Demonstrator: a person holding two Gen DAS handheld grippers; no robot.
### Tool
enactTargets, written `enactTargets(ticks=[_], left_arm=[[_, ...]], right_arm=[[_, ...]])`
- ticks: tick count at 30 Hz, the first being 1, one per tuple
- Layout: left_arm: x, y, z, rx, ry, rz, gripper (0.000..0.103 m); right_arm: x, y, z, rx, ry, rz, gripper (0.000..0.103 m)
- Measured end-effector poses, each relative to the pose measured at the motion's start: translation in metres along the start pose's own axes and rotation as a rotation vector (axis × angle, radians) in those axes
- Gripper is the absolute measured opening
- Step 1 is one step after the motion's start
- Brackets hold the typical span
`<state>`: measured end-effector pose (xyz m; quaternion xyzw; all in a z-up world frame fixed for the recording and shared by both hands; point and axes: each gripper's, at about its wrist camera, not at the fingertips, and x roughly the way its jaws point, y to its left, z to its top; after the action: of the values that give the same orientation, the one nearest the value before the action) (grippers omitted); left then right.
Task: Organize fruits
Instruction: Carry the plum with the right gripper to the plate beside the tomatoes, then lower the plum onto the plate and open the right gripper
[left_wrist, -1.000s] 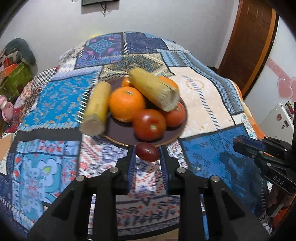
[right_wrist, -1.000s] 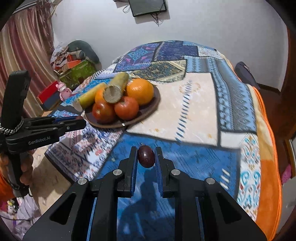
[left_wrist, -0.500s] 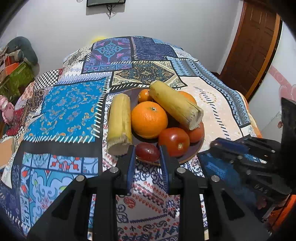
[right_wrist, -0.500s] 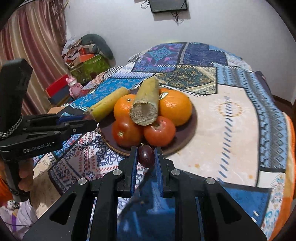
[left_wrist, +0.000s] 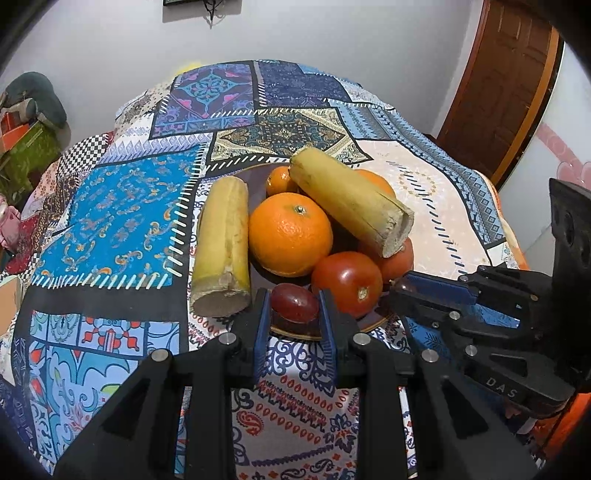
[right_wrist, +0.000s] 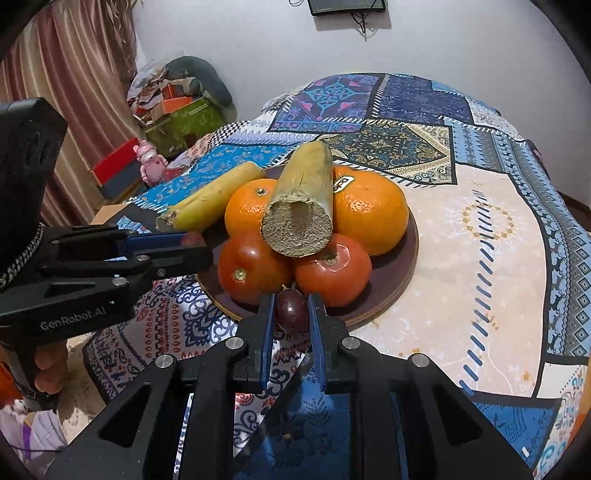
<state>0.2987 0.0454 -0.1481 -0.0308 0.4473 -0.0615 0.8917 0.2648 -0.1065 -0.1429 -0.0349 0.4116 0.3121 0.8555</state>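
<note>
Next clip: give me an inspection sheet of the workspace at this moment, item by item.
Surface: patchwork cloth covering it.
Job's things: brown plate holding oranges, tomatoes and two cut cane-like stalks.
Clutter: nothing seen on the cloth.
Grippers: left gripper shut on a red grape; right gripper shut on a dark grape; both at the plate's near rim.
Cables: cords under a wall-mounted device.
Surroundings: wooden door, curtain, piled boxes.

black left tool (left_wrist: 295, 317), blue pads, silver screws
</note>
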Motion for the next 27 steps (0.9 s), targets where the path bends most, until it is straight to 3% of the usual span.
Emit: enactTargets(ticks=[20, 27], left_arm=[[0.0103, 0.0038, -0.0018, -0.04, 0.018, 0.008, 0.027], [0.0062, 0.0025, -0.0048, -0.036, 0.02, 0.005, 0.032]], right_arm=[[0.0075, 0.0003, -0.0015, 0.023, 0.012, 0.026, 0.017], [0.0057, -0.001, -0.0013, 0.033, 0.011, 0.021, 0.022]])
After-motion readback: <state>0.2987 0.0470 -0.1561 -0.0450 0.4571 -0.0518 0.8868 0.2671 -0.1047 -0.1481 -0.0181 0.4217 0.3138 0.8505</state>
